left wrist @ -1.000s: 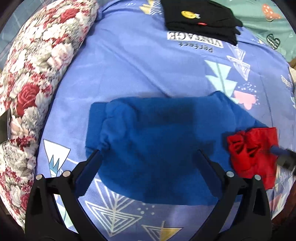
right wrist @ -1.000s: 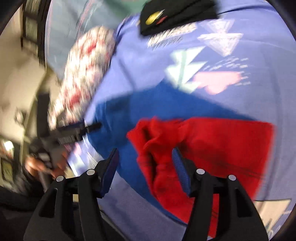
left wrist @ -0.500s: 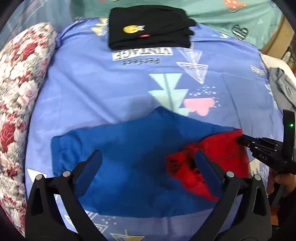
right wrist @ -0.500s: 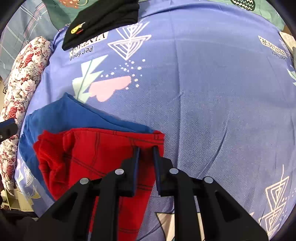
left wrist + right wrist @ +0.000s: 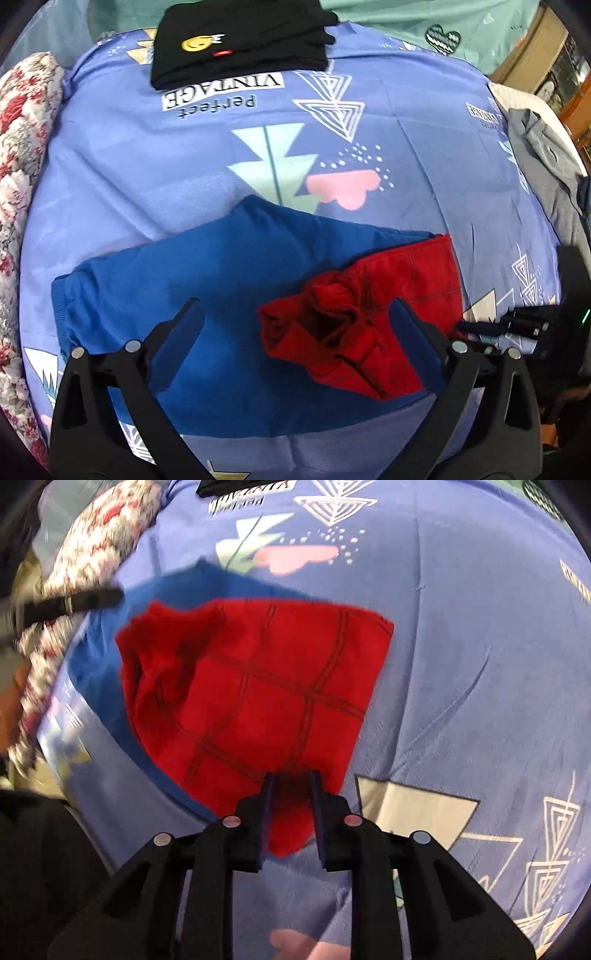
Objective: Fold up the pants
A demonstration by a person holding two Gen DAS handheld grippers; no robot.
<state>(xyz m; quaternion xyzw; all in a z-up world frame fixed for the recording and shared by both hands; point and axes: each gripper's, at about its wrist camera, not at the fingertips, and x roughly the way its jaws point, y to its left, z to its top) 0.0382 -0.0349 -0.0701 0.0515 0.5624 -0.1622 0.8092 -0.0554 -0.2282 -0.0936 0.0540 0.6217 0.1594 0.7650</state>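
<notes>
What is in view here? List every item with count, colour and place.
pants: one, blue with a red section, spread across the middle of the bedsheet, red end to the right.
folded garment: one, black with a yellow smiley, at the far edge.
bedsheet: one, periwinkle with triangle, tree and heart prints, under everything.
floral cushion: one, red and white, along the left side.
grey cloth: one, crumpled at the right edge.
teal sheet: one, beyond the far edge.
left gripper: one, black, fingers wide open above the pants.
right gripper: one, black, fingers closed narrowly on the red edge.
</notes>
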